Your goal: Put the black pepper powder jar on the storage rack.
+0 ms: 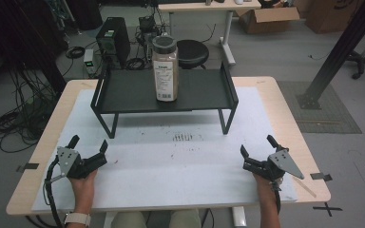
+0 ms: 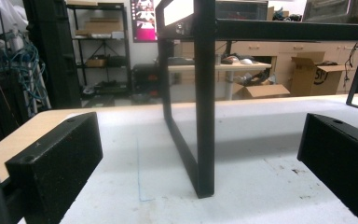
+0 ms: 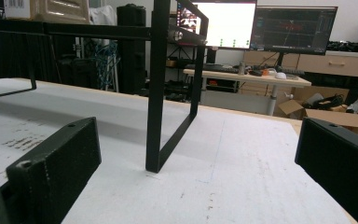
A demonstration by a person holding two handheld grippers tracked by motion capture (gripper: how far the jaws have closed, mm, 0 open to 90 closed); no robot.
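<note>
With both the left gripper [image 1: 89, 145] and right gripper [image 1: 256, 147] held spread and empty, the jar [image 1: 165, 68], upright on the shelf [image 1: 123, 92] at 12 o'clock, was judged unapproached, so a forward reach was required.

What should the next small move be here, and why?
Probably bring one gripper forward and up toward the jar. It stands upright on the black shelf, untouched, while the left gripper and the right gripper rest low on the white mat, both with jaws open and empty.
</note>
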